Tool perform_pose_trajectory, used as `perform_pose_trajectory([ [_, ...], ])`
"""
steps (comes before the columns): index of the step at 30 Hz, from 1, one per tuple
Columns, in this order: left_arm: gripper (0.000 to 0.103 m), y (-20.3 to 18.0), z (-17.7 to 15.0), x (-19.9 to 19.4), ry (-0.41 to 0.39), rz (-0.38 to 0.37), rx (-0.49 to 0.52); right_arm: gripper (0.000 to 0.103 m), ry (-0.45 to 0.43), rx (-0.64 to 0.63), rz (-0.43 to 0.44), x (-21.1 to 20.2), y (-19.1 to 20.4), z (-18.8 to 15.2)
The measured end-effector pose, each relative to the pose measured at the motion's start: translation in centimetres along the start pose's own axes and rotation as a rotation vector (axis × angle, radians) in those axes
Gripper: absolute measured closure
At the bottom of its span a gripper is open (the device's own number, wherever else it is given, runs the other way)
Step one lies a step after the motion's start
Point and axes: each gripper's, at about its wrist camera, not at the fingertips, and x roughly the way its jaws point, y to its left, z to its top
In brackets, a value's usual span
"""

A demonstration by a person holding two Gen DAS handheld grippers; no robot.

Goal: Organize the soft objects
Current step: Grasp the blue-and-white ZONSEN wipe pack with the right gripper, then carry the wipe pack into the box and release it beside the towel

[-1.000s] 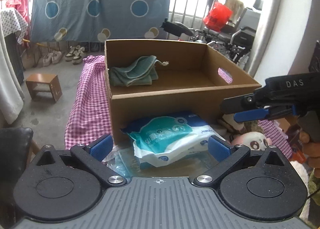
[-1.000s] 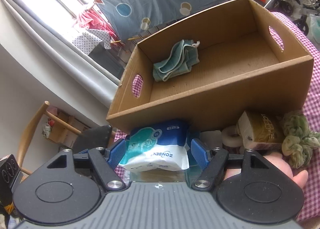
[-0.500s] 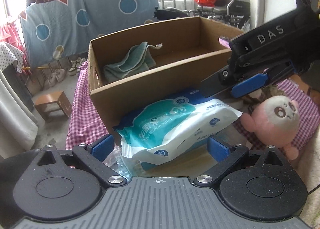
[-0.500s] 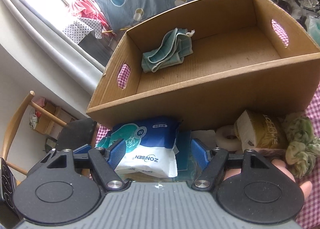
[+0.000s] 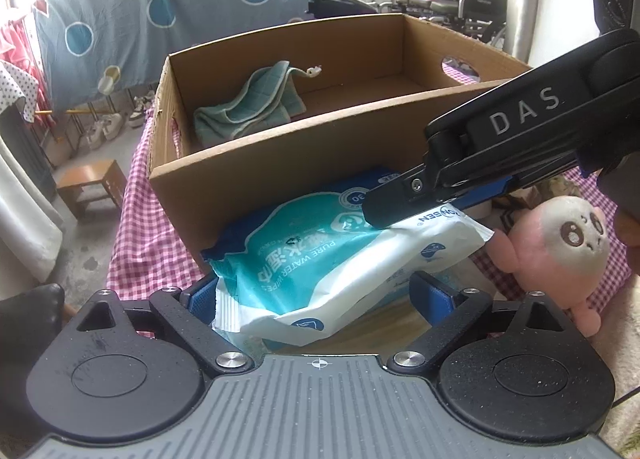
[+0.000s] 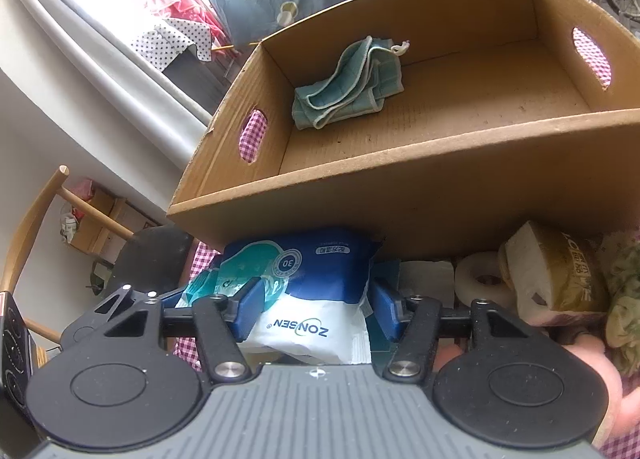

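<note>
Checked-cloth table (image 5: 136,243): cardboard box (image 5: 304,179), wipes pack (image 5: 320,259), pink plush (image 5: 560,243), tissue pack (image 6: 560,271).

Glossy plastic wipes pack (image 5: 320,263); matt cardboard box (image 5: 280,179).

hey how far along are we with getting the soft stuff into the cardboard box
Early. Done: only the teal cloth lies in the cardboard box. In hand: both tools are closing around the wet wipes pack, right tool and left tool, neither clearly gripping. Left: the pink plush, tissue pack and green fabric remain outside.
</note>
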Motion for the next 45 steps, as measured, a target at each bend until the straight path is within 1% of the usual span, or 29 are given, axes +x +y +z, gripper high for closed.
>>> perform_pose_trajectory([
  [4,0.009,-0.5,0.0,-0.1,-0.008,0.011,0.009,0.049,-0.020,-0.027,0.000,-0.3,0.4,-0.3],
  [8,0.010,-0.6,0.2,-0.4,-0.015,0.005,-0.005,0.056,-0.039,-0.064,-0.014,-0.6,1.0,-0.5],
  [12,0.011,-0.9,0.1,-0.7,-0.023,0.009,0.003,0.060,-0.056,-0.089,-0.019,-1.1,1.6,-0.7],
  [18,0.012,-1.0,0.1,-1.4,-0.036,0.002,-0.011,0.062,-0.073,-0.097,-0.018,-2.0,2.1,-1.1],
  [24,0.012,-1.2,0.2,-2.5,-0.065,0.004,-0.011,0.063,-0.110,-0.116,-0.013,-3.5,2.9,-1.4],
  [31,0.012,-1.2,1.0,-5.4,-0.131,0.022,-0.006,0.063,-0.179,-0.150,0.018,-6.4,4.7,-1.1],
  [36,0.012,-1.0,2.9,-7.8,-0.213,0.050,0.025,0.063,-0.252,-0.188,0.053,-8.4,6.0,0.5],
  [39,0.012,-0.6,4.5,-8.5,-0.255,0.060,0.042,0.063,-0.276,-0.205,0.069,-8.9,6.5,2.4],
  [42,0.012,0.0,6.5,-8.1,-0.270,0.059,0.050,0.063,-0.272,-0.210,0.081,-8.6,6.3,5.0],
  [45,0.013,0.6,8.7,-6.9,-0.272,0.047,0.064,0.063,-0.229,-0.195,0.093,-7.3,5.6,8.2],
])
